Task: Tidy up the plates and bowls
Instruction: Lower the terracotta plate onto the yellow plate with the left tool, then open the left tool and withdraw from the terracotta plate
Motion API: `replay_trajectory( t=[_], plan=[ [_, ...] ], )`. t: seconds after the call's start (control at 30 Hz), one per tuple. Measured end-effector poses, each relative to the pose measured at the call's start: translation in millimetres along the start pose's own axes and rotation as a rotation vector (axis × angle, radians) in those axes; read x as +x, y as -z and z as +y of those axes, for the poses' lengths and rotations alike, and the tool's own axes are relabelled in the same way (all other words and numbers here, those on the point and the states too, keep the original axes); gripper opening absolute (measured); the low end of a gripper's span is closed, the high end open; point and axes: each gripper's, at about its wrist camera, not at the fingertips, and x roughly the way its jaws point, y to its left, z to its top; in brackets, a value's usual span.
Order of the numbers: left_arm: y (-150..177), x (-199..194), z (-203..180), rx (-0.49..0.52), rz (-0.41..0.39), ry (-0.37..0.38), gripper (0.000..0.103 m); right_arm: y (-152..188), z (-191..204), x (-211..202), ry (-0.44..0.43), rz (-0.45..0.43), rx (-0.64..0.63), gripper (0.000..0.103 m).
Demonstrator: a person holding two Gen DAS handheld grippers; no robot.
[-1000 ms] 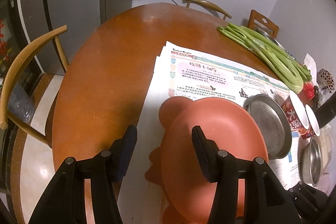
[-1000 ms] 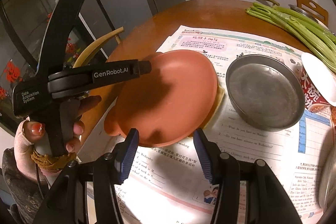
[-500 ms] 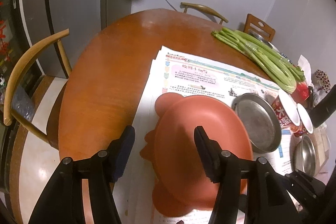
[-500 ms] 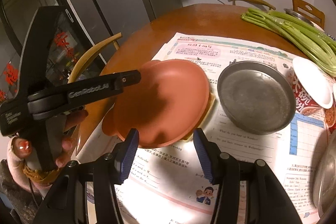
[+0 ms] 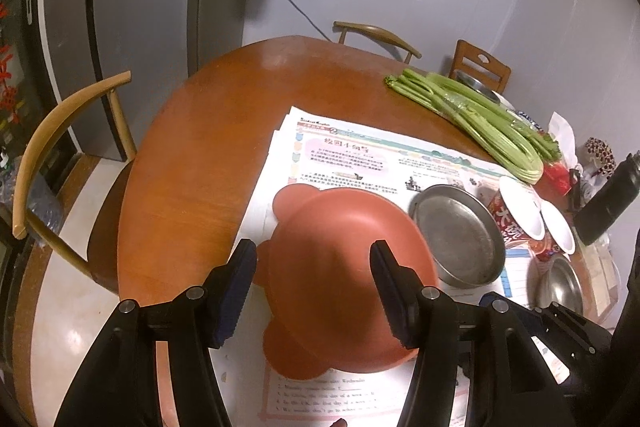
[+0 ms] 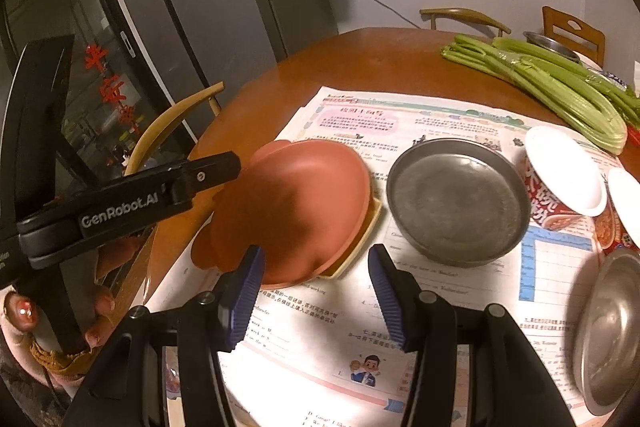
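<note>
A terracotta-pink plate with round ears (image 5: 332, 227) (image 6: 304, 195) lies upside down on a cream plate (image 6: 360, 247), whose rim shows at its right edge. Both rest on newspaper (image 5: 360, 155). My left gripper (image 5: 313, 249) hovers above the pink plate, open, with its pads clear of it. One of its fingers (image 6: 216, 171) reaches in from the left in the right wrist view. My right gripper (image 6: 316, 251) hangs open and empty above the plate's near edge. A steel plate (image 5: 460, 235) (image 6: 456, 199) sits just right of the pink one.
A steel bowl (image 6: 608, 327) stands at the near right. Paper noodle cups (image 6: 560, 187) lie beside it, with celery (image 5: 480, 119) behind and a dark bottle (image 5: 608, 203) far right. The round wooden table (image 5: 200, 147) is bare on its left; a chair (image 5: 60, 131) stands beyond that edge.
The left gripper has drawn back and up from the pink plate, with its jaws a little wider. The right gripper has risen slightly. The plates have not moved.
</note>
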Motion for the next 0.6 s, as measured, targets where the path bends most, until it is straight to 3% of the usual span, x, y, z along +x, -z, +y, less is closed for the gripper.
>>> replay_trajectory(
  t=[0.6],
  plan=[
    [2, -19, -40, 0.055, -0.025, 0.036, 0.061, 0, -38, -40, 0.043, -0.097, 0.069, 0.054]
  ],
)
